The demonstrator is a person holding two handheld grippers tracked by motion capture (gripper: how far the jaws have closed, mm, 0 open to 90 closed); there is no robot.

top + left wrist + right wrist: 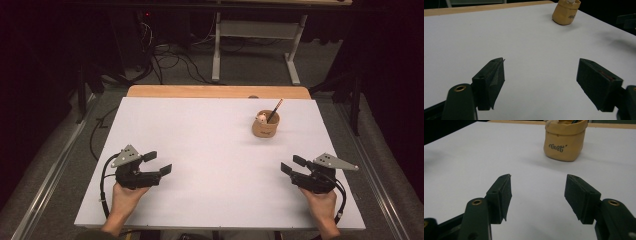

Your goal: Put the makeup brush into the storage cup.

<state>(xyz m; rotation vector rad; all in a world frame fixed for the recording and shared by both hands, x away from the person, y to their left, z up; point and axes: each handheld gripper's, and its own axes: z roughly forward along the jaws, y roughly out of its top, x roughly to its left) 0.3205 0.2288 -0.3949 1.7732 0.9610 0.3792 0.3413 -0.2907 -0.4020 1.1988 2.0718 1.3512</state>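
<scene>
White tabletop (210,150) carries one tan pouch (265,125) at the far right, upright, with one pencil (275,110) and one small pale figure (261,118) standing in it. My left claw (161,162) rests low at the near left in my left hand (125,197), jaws spread wide and holding nothing, tips turned inward. My right claw (292,165) mirrors it at the near right in my right hand (320,202), likewise released and empty, well short of the pouch.
</scene>
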